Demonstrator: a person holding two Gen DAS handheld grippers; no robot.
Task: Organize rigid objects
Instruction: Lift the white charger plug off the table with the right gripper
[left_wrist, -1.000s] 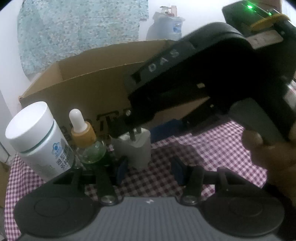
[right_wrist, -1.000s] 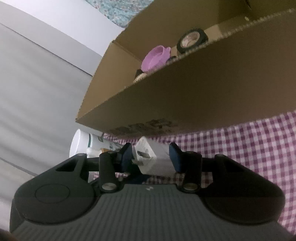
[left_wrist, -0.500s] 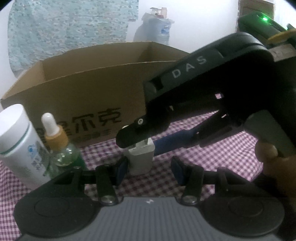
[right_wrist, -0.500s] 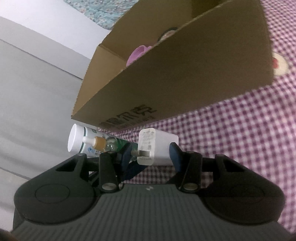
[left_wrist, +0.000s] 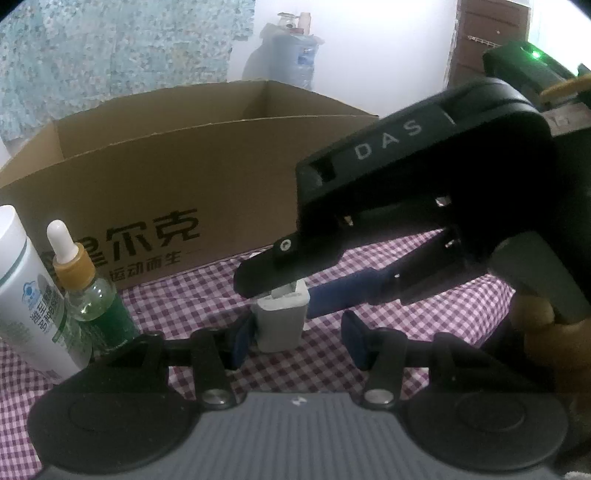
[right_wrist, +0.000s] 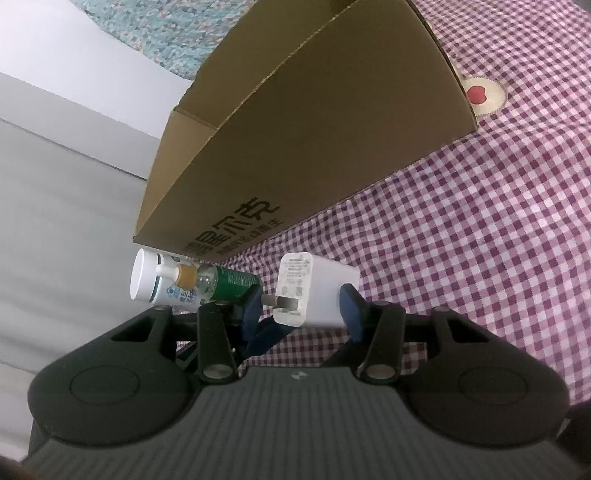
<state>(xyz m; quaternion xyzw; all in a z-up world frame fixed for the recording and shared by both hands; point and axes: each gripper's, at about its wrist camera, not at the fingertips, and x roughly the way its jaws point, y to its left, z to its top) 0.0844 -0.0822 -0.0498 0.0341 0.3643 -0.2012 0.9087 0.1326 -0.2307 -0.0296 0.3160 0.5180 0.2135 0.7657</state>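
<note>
Two grippers are meeting at the small white plastic charger plug, standing near the brown cardboard box: right gripper straddling it loosely, left gripper open. Next, probably lifting it boxward.

You are aiming both hand-held grippers downward at a slant. Your left hand-held gripper is standing partly open, its pads pressing on nothing. Your right hand-held gripper is reaching in from the right across the left one's view, rolled onto its side, jaws partly apart, with your hand wrapping its handle.
</note>
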